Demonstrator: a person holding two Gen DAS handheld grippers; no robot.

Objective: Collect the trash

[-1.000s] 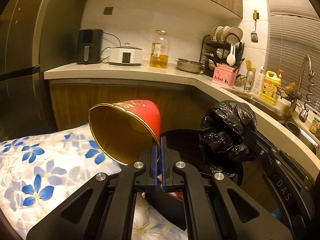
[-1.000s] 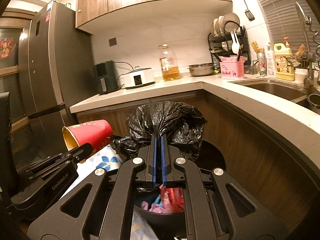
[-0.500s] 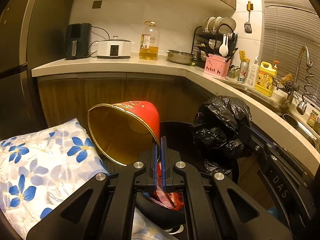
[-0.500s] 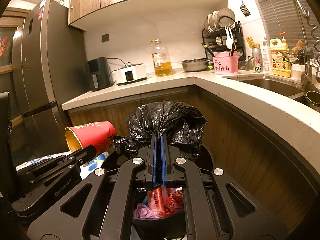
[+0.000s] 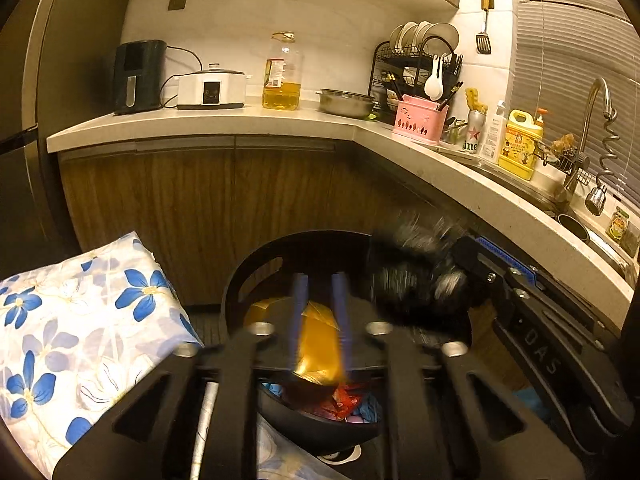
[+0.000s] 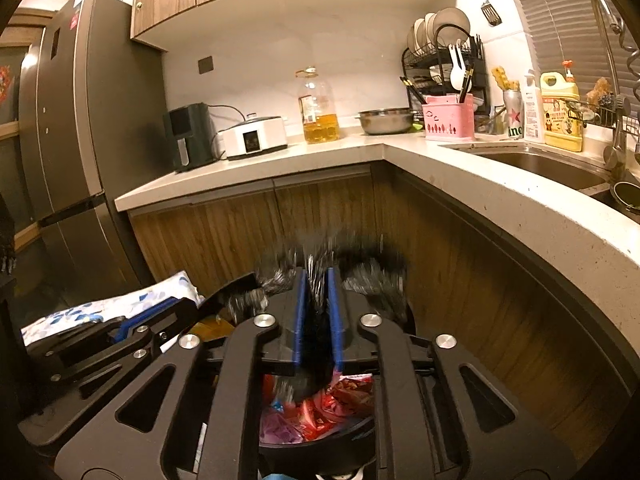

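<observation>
Two claws (image 5: 320,312) (image 6: 318,316) — over trash bin (image 5: 240,284)

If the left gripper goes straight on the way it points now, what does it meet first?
Probably the gold-lined cup between the opening fingers of the left gripper, dropping into the black bin.

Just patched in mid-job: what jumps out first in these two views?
The gold-lined cup, blurred, sits between the opening jaws of the left hand-held gripper over the black bin. The black bag, also blurred, sits between the right hand-held gripper's opening jaws, above red wrappers in the bin.
</observation>
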